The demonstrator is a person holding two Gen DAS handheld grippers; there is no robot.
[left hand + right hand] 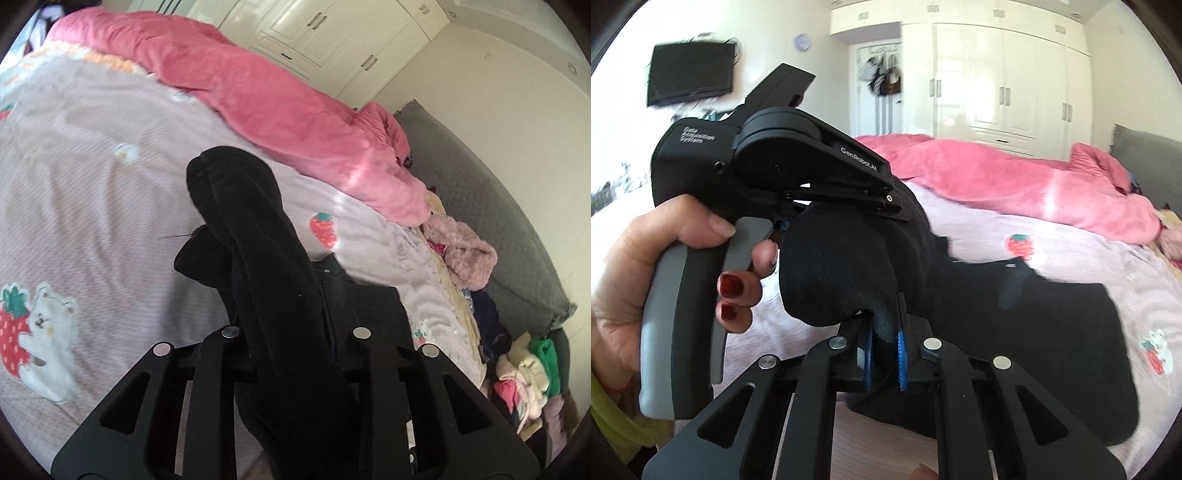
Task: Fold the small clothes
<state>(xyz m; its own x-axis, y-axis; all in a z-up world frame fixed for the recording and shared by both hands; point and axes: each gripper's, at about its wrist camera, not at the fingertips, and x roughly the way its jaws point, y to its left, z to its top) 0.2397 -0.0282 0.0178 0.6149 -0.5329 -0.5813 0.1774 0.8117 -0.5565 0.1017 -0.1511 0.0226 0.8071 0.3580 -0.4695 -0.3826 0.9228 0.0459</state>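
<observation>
Right wrist view is showing my right gripper (885, 341) clamped on a bunched edge of the black garment (1015, 332), its blue pads (900, 363) pressing the fabric between them. Just ahead and to the left of it, my left hand (639, 266) is squeezing the handle of the left gripper (897, 208), whose tip is buried in the same cloth, so both tools are lifting one end while the rest is trailing down to the right onto the strawberry-print bedsheet (1071, 243).

I am judging this as the carry-over of a fold: an end is raised and the body is lying flat below. The next move is calling for both grippers to travel together, keeping the edge taut and level, then lowering it onto the part on the sheet so the edges are meeting before either grip lets go.

Left wrist view is adding what the right one lacks: the cloth running forward from my left gripper (291, 325) as a thick doubled roll (236, 206) above the sheet, with a heap of unfolded clothes (524, 380) far to the right by the grey headboard (495, 206). Its fingertips are hidden under the fabric, so I am only probably gripping there; the narrow jaws suggest a closed hold. A pink quilt (266, 96) is lying beyond.
</observation>
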